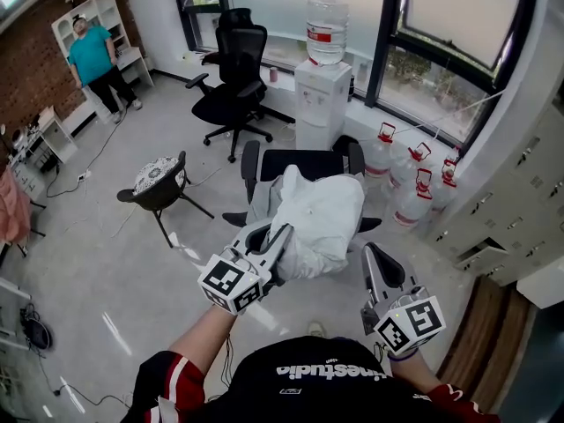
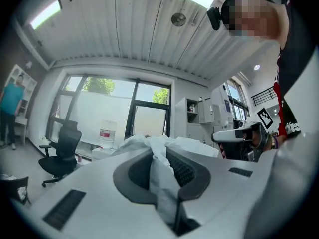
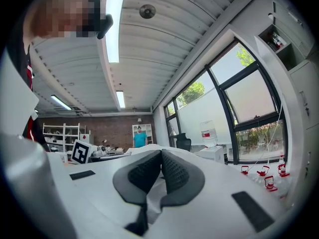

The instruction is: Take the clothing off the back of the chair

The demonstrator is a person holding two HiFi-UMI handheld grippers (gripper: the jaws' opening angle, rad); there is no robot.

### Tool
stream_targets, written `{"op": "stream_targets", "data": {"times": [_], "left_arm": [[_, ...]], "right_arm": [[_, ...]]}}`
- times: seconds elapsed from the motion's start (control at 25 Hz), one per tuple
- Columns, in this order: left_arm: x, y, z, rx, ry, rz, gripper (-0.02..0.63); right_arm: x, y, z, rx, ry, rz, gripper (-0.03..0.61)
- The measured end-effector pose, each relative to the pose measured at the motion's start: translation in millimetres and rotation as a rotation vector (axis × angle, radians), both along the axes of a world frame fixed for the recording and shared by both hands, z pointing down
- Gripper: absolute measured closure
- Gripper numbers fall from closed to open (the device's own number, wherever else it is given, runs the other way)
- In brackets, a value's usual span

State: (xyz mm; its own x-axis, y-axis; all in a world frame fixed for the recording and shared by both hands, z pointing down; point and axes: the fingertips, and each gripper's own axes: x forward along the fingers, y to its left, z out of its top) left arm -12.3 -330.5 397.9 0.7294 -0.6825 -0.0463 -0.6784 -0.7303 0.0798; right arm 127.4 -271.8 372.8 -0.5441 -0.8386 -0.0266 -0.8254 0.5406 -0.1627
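A white piece of clothing [image 1: 319,223] lies bunched over the back of a black office chair [image 1: 300,163] right in front of me. My left gripper [image 1: 275,238] is shut on the clothing's left edge. In the left gripper view a fold of the white cloth [image 2: 163,180] is pinched between the dark pads of the left gripper [image 2: 160,158]. My right gripper [image 1: 374,261] is held beside the clothing's right side, jaws together. The right gripper view shows the right gripper [image 3: 160,156] with its pads meeting at the tips and nothing seen pinched there.
Behind the chair stand a white water dispenser [image 1: 321,100] and a second black office chair [image 1: 233,77]. A small black chair with a patterned cushion [image 1: 159,181] is at the left. Several red-capped water jugs [image 1: 401,179] line the window wall. A person in a teal shirt [image 1: 92,55] stands far left.
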Motion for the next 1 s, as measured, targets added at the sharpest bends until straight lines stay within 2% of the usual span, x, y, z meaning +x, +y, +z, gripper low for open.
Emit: {"op": "stream_targets", "data": {"times": [0.44,0.68,0.88,1.0], "left_arm": [[-10,13,-16,0.028,-0.005,-0.027,0.562],[-41,26,-29,0.036,0.049,-0.071,0.562],[-72,33,-35,0.022,0.105,-0.133,0.561],[-91,40,-38,0.033,0.108,-0.18,0.562]], "right_arm": [[-13,-4,-1,-0.006,-0.003,-0.037,0.565],[-34,-11,3,-0.018,-0.012,-0.08,0.563],[-58,-20,5,-0.011,-0.006,-0.154,0.564],[-76,-25,5,-0.012,-0.004,-0.203,0.563]]}}
